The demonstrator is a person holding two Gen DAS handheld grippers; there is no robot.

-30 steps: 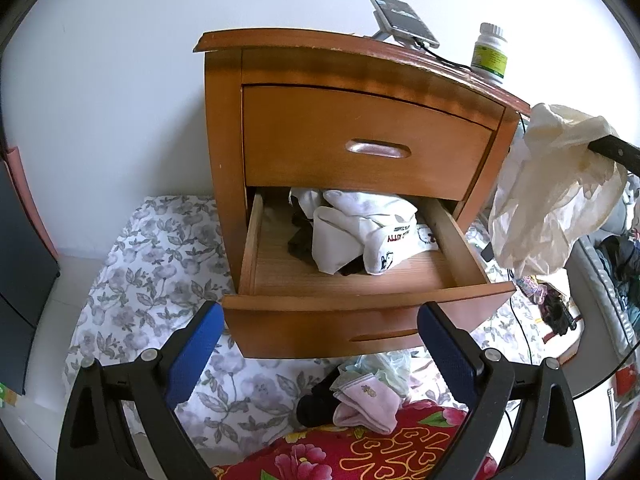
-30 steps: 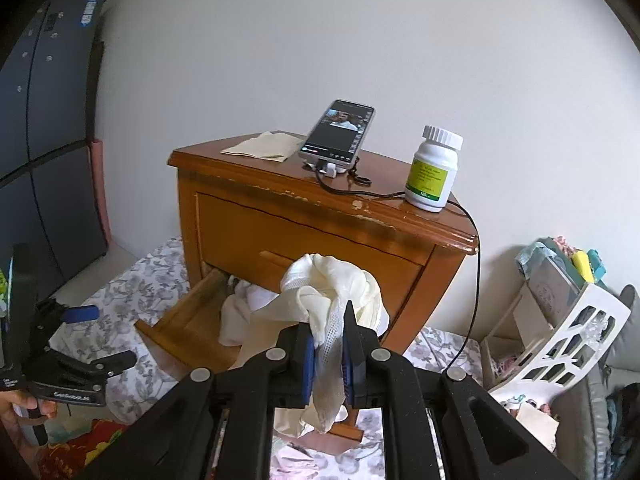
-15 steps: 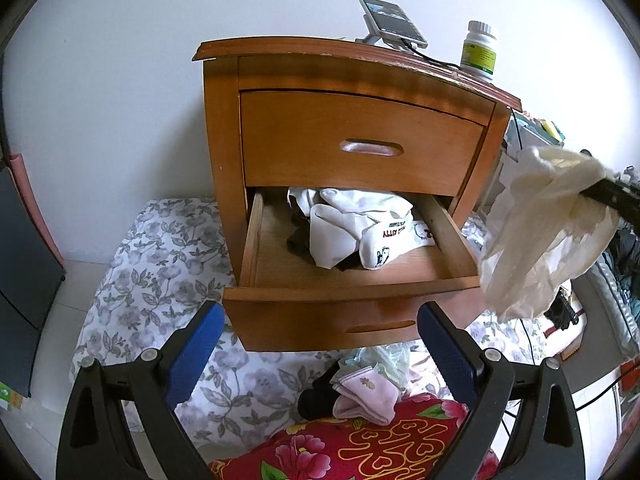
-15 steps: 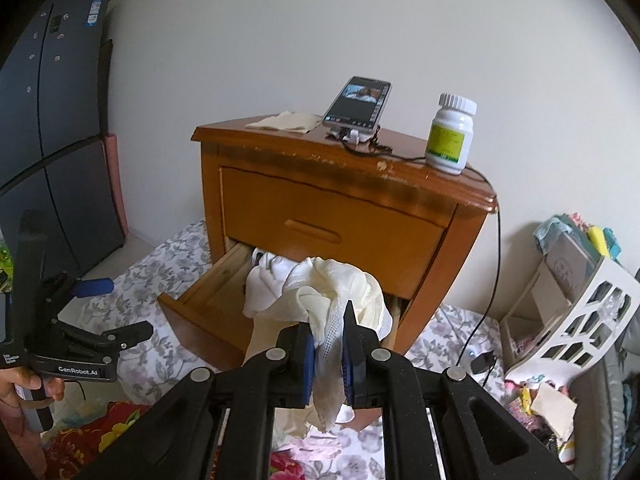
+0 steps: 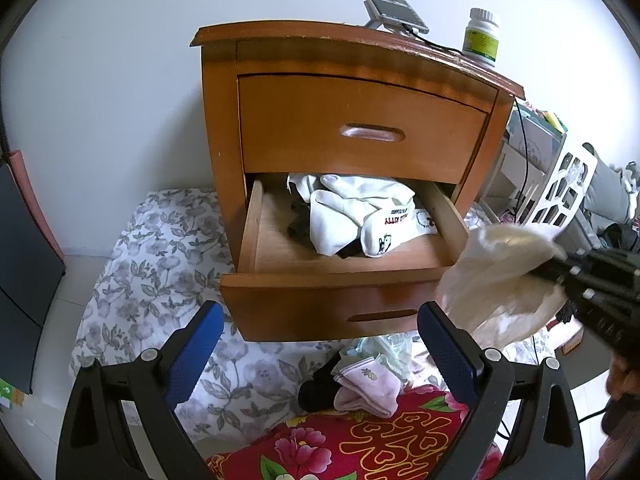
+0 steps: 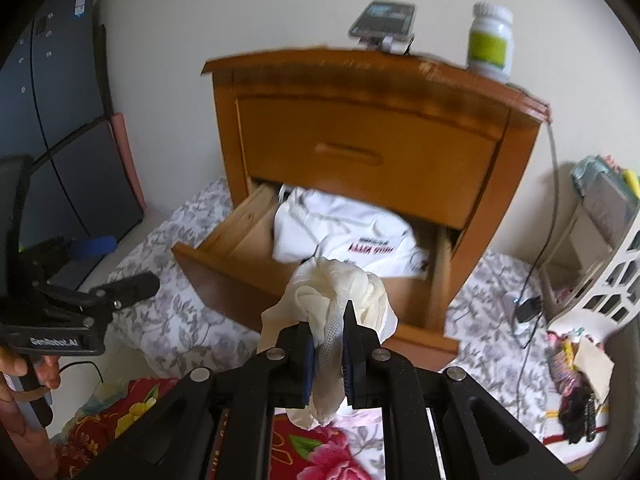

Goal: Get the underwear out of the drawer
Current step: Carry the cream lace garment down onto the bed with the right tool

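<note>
Right gripper clenched on cream underwear, clear of open drawer, apparently bound for pile below; left gripper agape, empty, waiting.

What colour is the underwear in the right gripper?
Cream underwear, clearest in the right wrist view.

One nightstand with two drawers: upper drawer shut, lower drawer open. On top: one phone, one pill bottle. Two grippers: left gripper, right gripper.
</note>
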